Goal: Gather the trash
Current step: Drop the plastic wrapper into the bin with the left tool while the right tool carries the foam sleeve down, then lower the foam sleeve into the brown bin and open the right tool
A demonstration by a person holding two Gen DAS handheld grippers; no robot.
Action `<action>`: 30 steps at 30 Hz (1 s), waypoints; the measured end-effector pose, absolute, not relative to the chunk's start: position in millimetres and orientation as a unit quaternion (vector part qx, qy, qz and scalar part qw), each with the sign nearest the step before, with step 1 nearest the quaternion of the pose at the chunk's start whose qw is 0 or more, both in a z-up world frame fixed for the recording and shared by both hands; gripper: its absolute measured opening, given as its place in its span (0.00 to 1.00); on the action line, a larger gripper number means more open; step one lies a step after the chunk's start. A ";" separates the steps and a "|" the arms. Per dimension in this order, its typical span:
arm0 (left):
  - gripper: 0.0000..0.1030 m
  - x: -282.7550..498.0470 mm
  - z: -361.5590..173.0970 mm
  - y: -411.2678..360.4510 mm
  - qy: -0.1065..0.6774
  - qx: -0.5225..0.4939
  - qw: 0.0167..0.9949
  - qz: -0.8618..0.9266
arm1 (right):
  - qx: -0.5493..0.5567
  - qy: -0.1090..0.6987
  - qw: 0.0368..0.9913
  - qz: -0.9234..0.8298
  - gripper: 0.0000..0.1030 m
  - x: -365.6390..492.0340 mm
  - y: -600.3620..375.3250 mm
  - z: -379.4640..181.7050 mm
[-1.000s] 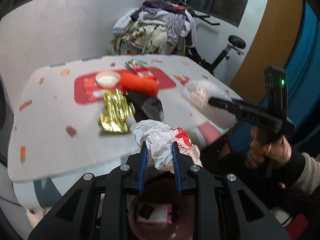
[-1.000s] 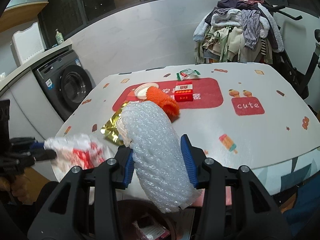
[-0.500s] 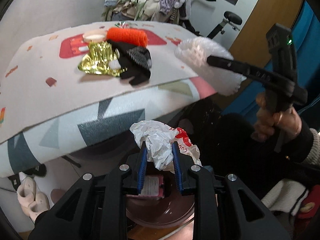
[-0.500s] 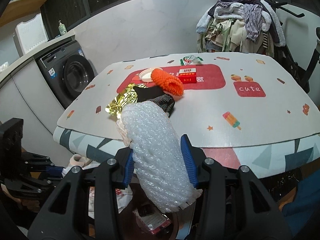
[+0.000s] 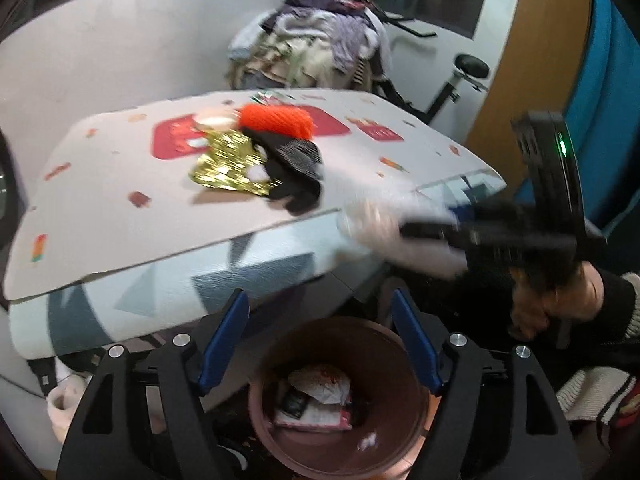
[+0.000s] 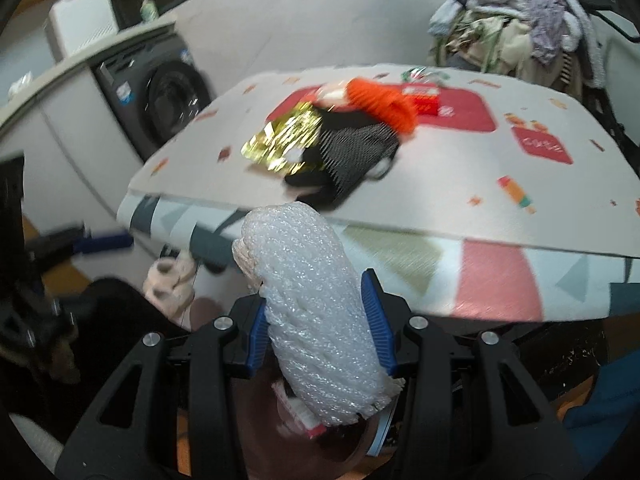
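Note:
My left gripper is open and empty above a brown bin on the floor. A crumpled white and red wrapper lies inside the bin. My right gripper is shut on a roll of white bubble wrap, held below the table edge over the bin. The bubble wrap also shows blurred in the left wrist view. On the table lie a gold foil wrapper, a black mesh item and an orange knit item.
A washing machine stands left of the table. A pile of clothes and an exercise bike stand behind it. Slippers lie on the floor under the table. A small red box sits on the table's far side.
My left gripper has opened and the crumpled wrapper has dropped into the bin. My right gripper has moved down with the bubble wrap, toward the bin.

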State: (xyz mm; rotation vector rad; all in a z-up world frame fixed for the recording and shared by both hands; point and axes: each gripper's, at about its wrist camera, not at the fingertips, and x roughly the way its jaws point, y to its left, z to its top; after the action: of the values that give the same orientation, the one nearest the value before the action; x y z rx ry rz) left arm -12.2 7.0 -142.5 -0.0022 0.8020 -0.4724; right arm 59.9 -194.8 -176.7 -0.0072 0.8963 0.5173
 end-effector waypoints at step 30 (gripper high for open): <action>0.76 -17.2 -155.5 43.4 0.364 -0.047 0.919 -0.141 | -0.122 0.536 0.789 0.275 0.45 48.0 -131.4 -249.3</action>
State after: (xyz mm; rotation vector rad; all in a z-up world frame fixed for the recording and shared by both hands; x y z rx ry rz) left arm -17.2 43.4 -155.5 -0.0970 0.7487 -0.2896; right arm 48.0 -131.4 -249.3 -0.2638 1.1543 0.5930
